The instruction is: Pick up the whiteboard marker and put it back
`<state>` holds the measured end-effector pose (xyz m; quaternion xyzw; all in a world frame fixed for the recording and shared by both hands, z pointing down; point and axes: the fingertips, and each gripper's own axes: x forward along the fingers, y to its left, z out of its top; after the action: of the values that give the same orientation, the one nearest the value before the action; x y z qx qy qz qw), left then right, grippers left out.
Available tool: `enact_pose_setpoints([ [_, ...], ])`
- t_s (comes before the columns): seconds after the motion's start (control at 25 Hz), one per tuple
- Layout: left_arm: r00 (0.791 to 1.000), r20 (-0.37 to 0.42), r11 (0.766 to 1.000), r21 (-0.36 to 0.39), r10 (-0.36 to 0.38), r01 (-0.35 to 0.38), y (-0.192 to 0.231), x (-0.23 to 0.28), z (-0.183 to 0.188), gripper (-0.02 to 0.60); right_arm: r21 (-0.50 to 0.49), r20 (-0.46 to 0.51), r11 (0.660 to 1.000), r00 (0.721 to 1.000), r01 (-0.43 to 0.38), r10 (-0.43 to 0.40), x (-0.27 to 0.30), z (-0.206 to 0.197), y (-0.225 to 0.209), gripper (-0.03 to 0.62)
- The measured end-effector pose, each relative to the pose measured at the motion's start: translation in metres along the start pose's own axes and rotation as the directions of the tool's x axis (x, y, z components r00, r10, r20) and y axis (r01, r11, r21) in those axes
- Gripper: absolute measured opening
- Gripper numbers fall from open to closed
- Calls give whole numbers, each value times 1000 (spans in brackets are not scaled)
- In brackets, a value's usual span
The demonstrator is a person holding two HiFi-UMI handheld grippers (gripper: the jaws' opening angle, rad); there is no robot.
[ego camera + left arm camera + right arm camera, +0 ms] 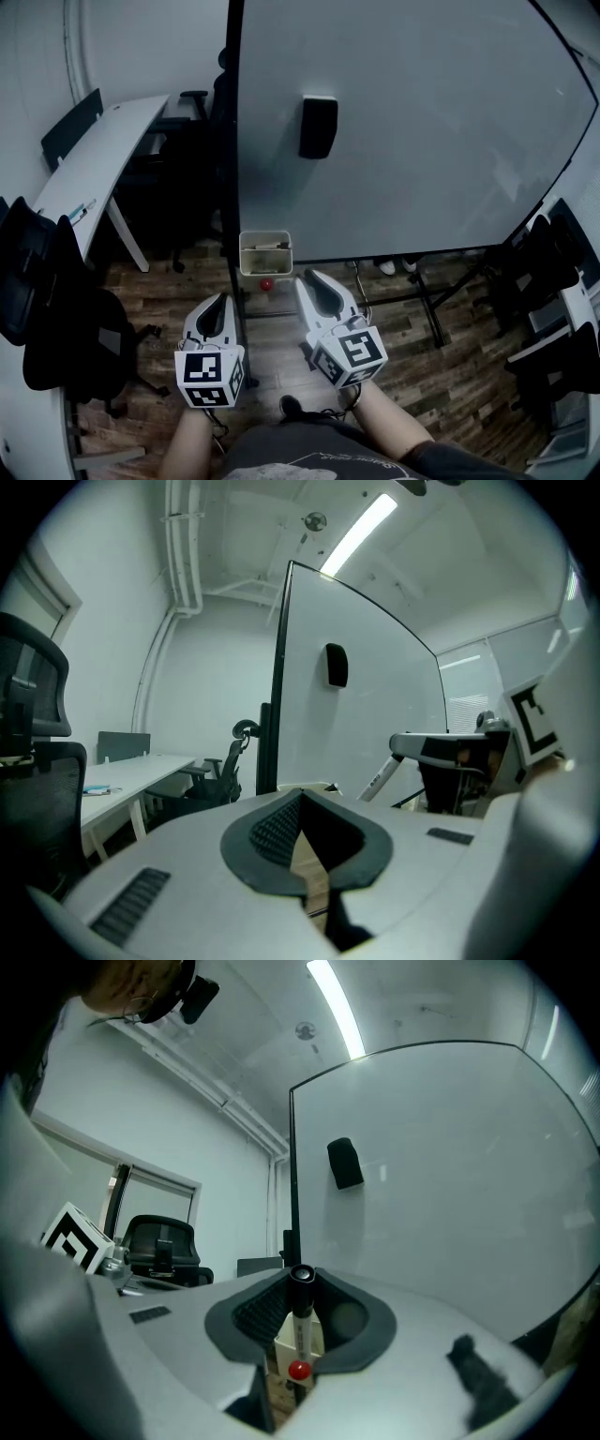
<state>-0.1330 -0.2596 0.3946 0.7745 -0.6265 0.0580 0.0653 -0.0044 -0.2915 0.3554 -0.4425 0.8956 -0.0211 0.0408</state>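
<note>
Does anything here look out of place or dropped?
A small red round thing seems to lie loose on the wooden floor, just below the cream box by the whiteboard. It looks dropped; I cannot tell what it is.

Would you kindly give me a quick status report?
Left gripper shut, empty. Right gripper shut on marker. Tray just ahead; nothing seen in the way.

pretty clearly an office or meeting room, big white freestanding whiteboard [422, 141] with a black block eraser [318, 127] stuck on it, long white desk [103, 155], black office chairs [66, 319], brown wood-plank floor [450, 366], ceiling strip light [356, 532]
</note>
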Motion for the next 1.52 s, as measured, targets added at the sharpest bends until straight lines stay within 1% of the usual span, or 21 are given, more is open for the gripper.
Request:
enact_pose_setpoints([
  [0.28,998,-27,999,-4,49,-49,11,22,-3,12,3,-21,999,999,-36,36,34,-9,-15,81],
  [0.52,995,-57,997,-5,81,-81,20,33,-12,13,8,-63,998,996,-55,55,56,-33,-25,81],
  [0.76,992,-75,994,-3,106,-106,25,41,-17,12,12,-98,997,992,-75,76,65,-52,-28,81],
  [1.28,990,-97,995,-3,101,-102,23,47,-23,12,14,-144,996,985,-90,91,71,-72,-30,81],
  [1.52,990,-100,995,-1,104,-104,25,44,-25,13,20,-138,998,988,-63,65,72,-74,-36,81],
])
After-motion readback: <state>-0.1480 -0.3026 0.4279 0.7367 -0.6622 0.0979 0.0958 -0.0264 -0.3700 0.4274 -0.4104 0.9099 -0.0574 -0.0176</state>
